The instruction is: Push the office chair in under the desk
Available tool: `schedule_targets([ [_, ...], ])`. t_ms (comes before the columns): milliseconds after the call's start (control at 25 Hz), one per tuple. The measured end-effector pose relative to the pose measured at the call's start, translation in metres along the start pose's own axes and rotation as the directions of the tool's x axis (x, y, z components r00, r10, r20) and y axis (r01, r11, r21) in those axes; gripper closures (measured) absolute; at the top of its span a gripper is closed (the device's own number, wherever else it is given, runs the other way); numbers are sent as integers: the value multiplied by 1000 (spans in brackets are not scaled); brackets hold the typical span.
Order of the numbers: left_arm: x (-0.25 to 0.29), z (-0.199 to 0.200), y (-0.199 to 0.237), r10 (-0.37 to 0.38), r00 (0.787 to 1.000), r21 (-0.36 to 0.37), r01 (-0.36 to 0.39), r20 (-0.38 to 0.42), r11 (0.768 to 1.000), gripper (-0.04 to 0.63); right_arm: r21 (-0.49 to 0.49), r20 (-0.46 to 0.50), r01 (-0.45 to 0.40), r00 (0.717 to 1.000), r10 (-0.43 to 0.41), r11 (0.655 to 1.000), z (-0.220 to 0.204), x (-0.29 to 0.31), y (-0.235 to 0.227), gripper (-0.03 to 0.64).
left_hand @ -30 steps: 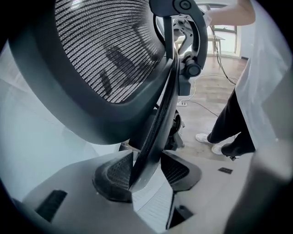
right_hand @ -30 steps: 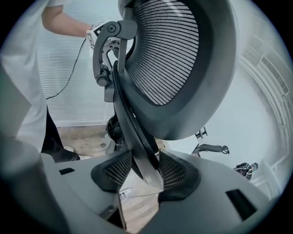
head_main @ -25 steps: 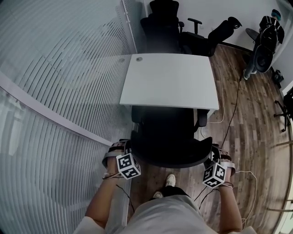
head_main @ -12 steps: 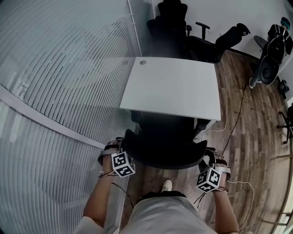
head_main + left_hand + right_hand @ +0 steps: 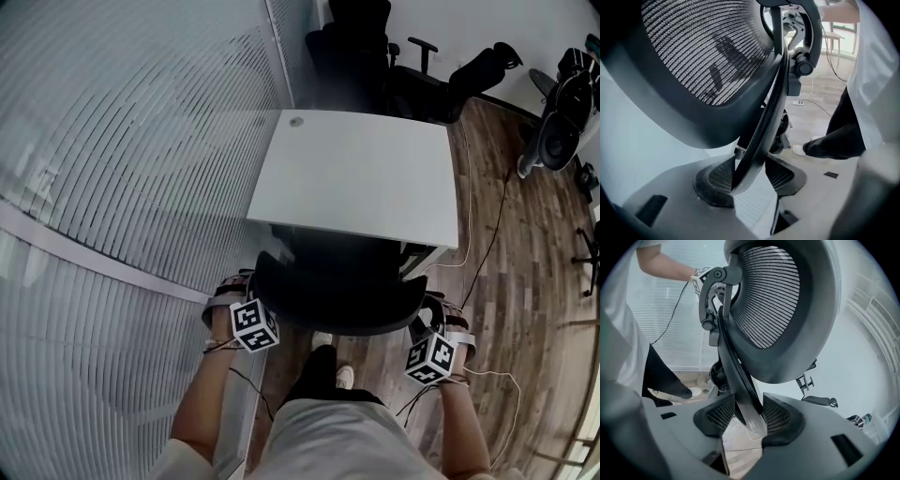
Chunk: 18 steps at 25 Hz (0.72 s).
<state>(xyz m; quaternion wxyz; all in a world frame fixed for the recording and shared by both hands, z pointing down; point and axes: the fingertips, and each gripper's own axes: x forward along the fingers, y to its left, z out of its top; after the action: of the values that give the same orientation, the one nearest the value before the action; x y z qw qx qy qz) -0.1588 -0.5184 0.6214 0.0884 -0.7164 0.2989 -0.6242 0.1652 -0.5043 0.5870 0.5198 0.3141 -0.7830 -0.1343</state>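
The black office chair [image 5: 339, 292] stands with its seat tucked under the near edge of the white desk [image 5: 361, 173], and only its curved backrest shows in front. My left gripper [image 5: 246, 292] holds the backrest's left edge and my right gripper [image 5: 431, 314] holds its right edge. In the left gripper view, the left gripper [image 5: 749, 176] is shut on the dark rim [image 5: 761, 126] of the mesh backrest. In the right gripper view, the right gripper [image 5: 747, 416] clamps the same rim [image 5: 736, 376] from the other side.
A glass wall with blinds [image 5: 131, 187] runs along the left, close to the desk and chair. Several other black chairs [image 5: 375, 56] crowd behind the desk. Cables [image 5: 487, 244] trail over the wooden floor at right. The person's leg and shoe [image 5: 323, 361] are just behind the chair.
The chair has rolled forward, its seat farther under the desk. Both grippers went forward with the backrest, still clamped. The person's leg has stepped forward behind it.
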Motion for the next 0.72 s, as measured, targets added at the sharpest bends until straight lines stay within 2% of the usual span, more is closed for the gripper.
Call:
schedule_targets([
  [520, 18, 10, 35, -1, 1000, 25, 0, 30, 1000, 390, 22, -24, 2, 1000, -1, 1000, 8, 25, -33, 423],
  [720, 26, 8, 37, -35, 999, 46, 33, 38, 998, 391, 31, -49, -12, 999, 13, 999, 9, 32, -34, 422],
])
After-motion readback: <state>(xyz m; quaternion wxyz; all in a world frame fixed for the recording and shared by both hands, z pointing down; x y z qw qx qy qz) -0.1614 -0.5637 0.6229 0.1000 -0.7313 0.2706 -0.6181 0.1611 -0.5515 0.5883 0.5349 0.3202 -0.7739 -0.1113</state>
